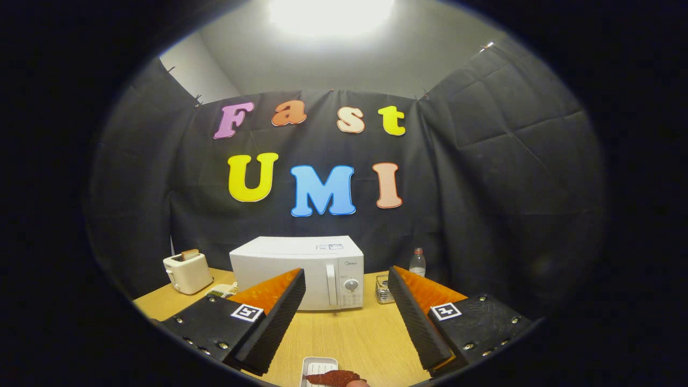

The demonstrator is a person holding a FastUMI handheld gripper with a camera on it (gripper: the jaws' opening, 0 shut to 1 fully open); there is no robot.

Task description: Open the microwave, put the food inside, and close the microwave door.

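Observation:
A white microwave (pixel 301 269) stands at the back of the wooden table (pixel 349 338), its door shut, with a vertical handle (pixel 331 285) and a dial (pixel 351 284) on its right side. My gripper (pixel 346 279) is open, fingers spread wide, well short of the microwave and raised above the table. Between the fingers and close below me lies a small white tray (pixel 317 368) with a dark reddish piece of food (pixel 334 377) on it.
A white toaster (pixel 187 271) with a slice in it stands left of the microwave. A small white object (pixel 223 290) lies between them. Right of the microwave are a glass (pixel 382 289) and a plastic bottle (pixel 417 263). Black cloth walls close in the booth.

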